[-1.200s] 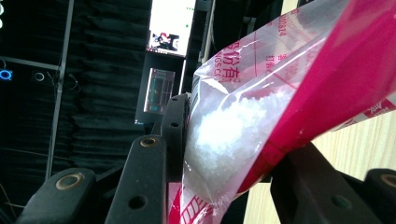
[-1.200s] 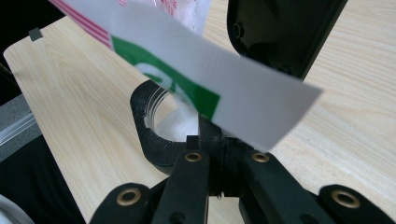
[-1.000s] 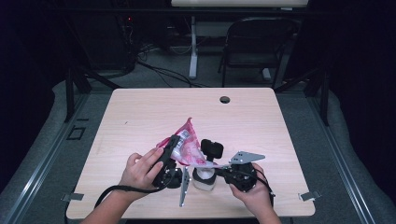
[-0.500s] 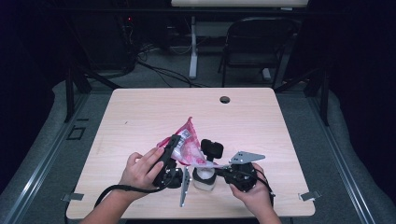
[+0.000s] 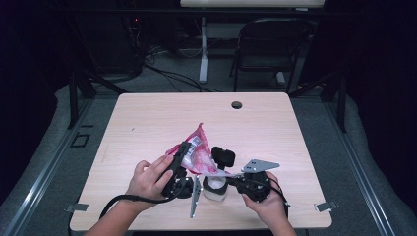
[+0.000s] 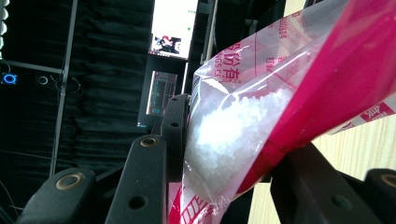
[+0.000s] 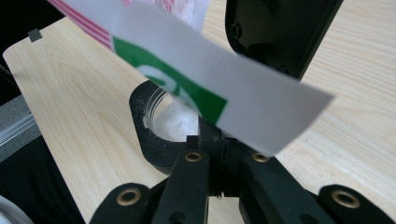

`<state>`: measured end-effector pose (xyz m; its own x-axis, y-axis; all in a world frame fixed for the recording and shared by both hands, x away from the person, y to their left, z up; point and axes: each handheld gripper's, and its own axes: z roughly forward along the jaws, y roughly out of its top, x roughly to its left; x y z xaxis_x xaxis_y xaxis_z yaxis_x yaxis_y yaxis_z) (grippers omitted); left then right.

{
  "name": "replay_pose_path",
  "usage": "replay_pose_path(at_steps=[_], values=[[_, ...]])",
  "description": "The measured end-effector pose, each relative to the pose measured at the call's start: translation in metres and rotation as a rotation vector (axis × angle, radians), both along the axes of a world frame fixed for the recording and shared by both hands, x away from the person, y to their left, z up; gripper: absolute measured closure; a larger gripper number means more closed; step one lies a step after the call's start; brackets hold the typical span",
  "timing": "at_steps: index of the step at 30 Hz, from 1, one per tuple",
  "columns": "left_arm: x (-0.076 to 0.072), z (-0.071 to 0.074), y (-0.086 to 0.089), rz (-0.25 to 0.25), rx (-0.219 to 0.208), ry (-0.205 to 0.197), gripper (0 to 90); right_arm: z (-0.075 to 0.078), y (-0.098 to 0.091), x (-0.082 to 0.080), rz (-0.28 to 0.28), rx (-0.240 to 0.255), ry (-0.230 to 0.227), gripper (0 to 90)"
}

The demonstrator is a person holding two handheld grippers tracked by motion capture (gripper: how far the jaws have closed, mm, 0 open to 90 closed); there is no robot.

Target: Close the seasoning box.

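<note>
Soft, slippery bag (image 5: 194,153) of white grains is clamped by left gripper (image 6: 219,163); best held at stiff top edge. Right gripper (image 5: 231,181) is clamped on jar (image 5: 215,187).

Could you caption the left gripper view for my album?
Left claw clamps a pink-and-clear bag of white crystals.

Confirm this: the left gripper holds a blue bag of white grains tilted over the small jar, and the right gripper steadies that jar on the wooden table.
Not quite: the bag is pink and clear, not blue, as the left gripper view shows. Otherwise it stands: the left gripper tilts it over the small jar, which the right gripper steadies on the wooden table.
</note>
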<state>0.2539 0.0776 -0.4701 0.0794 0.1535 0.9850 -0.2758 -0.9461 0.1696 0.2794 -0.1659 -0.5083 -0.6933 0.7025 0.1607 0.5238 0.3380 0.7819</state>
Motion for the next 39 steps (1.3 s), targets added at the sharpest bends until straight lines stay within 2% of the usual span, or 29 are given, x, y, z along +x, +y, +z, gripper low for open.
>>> replay_pose_path(at_steps=[9,10,19,23,39], values=[[-0.0001,0.001,-0.0017,-0.004,0.002,-0.002,66.6,-0.0002,-0.0005,0.0002,-0.001,0.0,0.001,90.0],[0.0005,0.0012,-0.0019,-0.009,0.004,-0.012,66.6,-0.0002,-0.0007,0.0002,-0.001,-0.002,0.002,90.0],[-0.0001,0.0021,-0.0037,-0.009,0.004,-0.004,66.6,-0.0011,-0.0004,0.0002,-0.004,0.0,0.004,90.0],[-0.0007,0.0036,-0.0045,-0.015,0.009,-0.016,66.6,-0.001,-0.0007,0.0001,-0.005,0.002,0.004,90.0],[-0.0011,0.0032,-0.0037,-0.007,0.009,-0.01,66.6,-0.001,-0.0008,0.0002,-0.005,0.002,0.003,90.0]])
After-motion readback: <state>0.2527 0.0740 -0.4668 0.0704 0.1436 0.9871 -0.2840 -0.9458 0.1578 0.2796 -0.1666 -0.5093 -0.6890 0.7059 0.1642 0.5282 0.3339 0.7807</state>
